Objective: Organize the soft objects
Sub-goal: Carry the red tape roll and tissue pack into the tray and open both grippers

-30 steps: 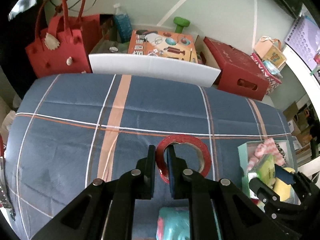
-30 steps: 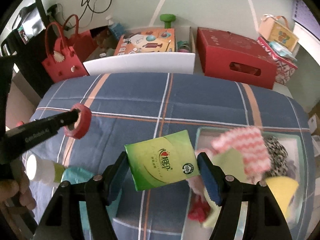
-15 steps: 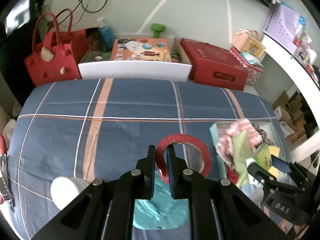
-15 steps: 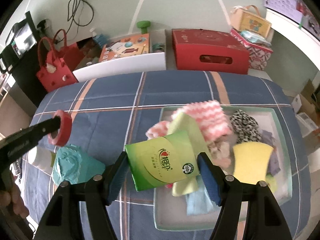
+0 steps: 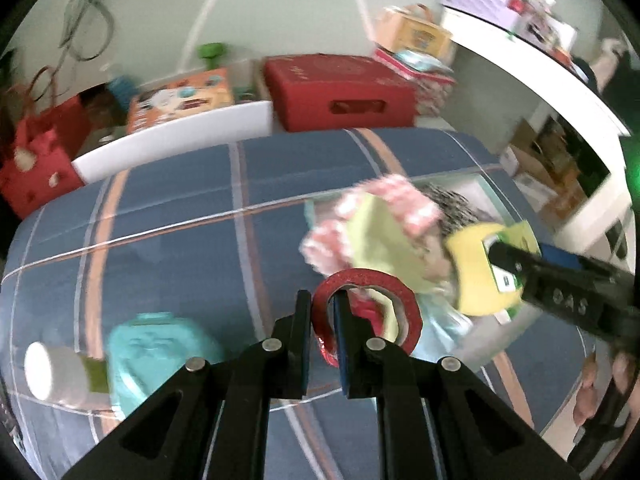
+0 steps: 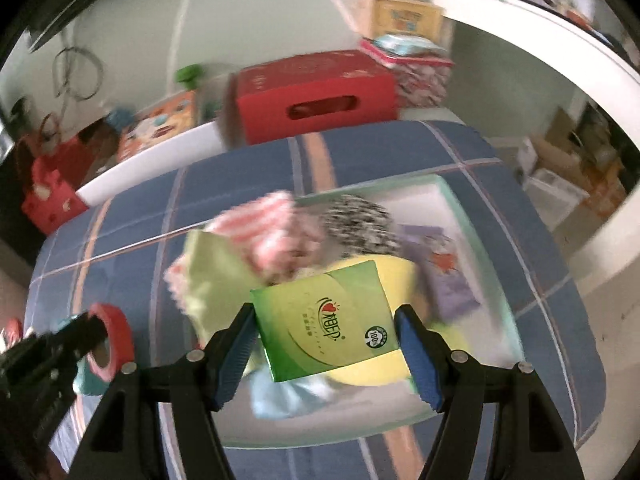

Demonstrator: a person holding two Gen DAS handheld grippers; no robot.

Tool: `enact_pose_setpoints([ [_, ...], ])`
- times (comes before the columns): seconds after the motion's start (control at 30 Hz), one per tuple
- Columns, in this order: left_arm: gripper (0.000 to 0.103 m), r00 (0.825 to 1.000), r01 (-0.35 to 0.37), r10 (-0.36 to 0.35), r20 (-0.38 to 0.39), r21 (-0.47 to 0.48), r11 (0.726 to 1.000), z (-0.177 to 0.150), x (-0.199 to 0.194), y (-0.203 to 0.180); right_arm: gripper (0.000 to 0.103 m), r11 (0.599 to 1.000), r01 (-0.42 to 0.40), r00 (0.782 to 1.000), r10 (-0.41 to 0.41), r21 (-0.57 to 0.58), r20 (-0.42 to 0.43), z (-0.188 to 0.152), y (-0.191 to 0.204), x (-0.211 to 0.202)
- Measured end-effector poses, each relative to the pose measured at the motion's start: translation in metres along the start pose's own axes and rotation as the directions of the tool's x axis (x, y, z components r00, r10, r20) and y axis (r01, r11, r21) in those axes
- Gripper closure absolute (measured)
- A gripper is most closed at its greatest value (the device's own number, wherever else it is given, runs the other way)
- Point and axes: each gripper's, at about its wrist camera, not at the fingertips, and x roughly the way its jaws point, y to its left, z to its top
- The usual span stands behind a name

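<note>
We note the left claw (image 5: 322, 328) pinching the wall of one red tape roll (image 5: 366, 312), held above the bed (image 5: 180, 200). The right claw (image 6: 326, 338) clamps one green tissue pack (image 6: 324, 320) between its blue pads (image 6: 418, 360), over the pale tray (image 6: 460, 208). The surface is a bed with a blue plaid cover, orange and white stripes. On it lie one teal pouch (image 5: 156, 348) and one white-capped bottle (image 5: 44, 368), near the left edge. The tray holds soft items: one pink-and-white striped cloth (image 6: 268, 216), one black-and-white speckled cloth (image 6: 360, 216), one yellow sponge (image 6: 396, 272); the others are too blurred to count. Beyond the bed: one red box (image 6: 316, 92), one red handbag (image 5: 32, 168), a pale green wall (image 5: 260, 8).
</note>
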Motion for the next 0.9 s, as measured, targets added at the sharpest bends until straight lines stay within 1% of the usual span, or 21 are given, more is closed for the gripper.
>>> enact_pose_setpoints([
  [0.1, 0.092, 0.999, 0.023, -0.021, -0.031, 0.036, 0.999, -0.003, 0.012, -0.018, 0.031, 0.998, 0.042, 0.999, -0.042, 0.042, -0.01, 0.0, -0.019, 0.002],
  [0.2, 0.092, 0.998, 0.022, -0.017, -0.065, 0.076, 0.997, -0.007, 0.026, -0.033, 0.03, 0.998, 0.032, 0.999, -0.03, 0.062, -0.034, -0.002, -0.029, 0.008],
  [0.4, 0.092, 0.989, 0.053, -0.04, -0.14, 0.085, 0.995, -0.016, 0.052, -0.043, 0.03, 1.0, -0.005, 0.996, 0.005, 0.001, -0.091, -0.006, -0.013, 0.028],
  [0.63, 0.092, 0.982, 0.062, -0.044, -0.185, 0.093, 0.994, -0.021, 0.071, -0.053, 0.03, 0.999, -0.014, 0.991, 0.01, -0.034, -0.131, -0.012, -0.001, 0.045],
  [0.8, 0.091, 0.979, 0.073, -0.055, -0.197, 0.081, 0.994, -0.023, 0.074, -0.052, 0.03, 0.999, -0.009, 0.991, 0.004, -0.039, -0.131, -0.012, 0.0, 0.046],
  [0.83, 0.09, 0.978, 0.074, -0.056, -0.199, 0.082, 0.994, -0.023, 0.074, -0.052, 0.03, 0.999, -0.011, 0.991, 0.006, -0.039, -0.132, -0.013, 0.0, 0.045],
  [0.87, 0.081, 0.978, 0.075, -0.057, -0.201, 0.084, 0.994, -0.022, 0.075, -0.053, 0.03, 0.999, -0.015, 0.991, 0.01, -0.037, -0.132, -0.013, 0.001, 0.045],
  [0.9, 0.065, 0.977, 0.077, -0.058, -0.203, 0.085, 0.993, -0.022, 0.074, -0.053, 0.03, 0.999, -0.02, 0.991, 0.015, -0.034, -0.132, -0.012, 0.0, 0.044],
])
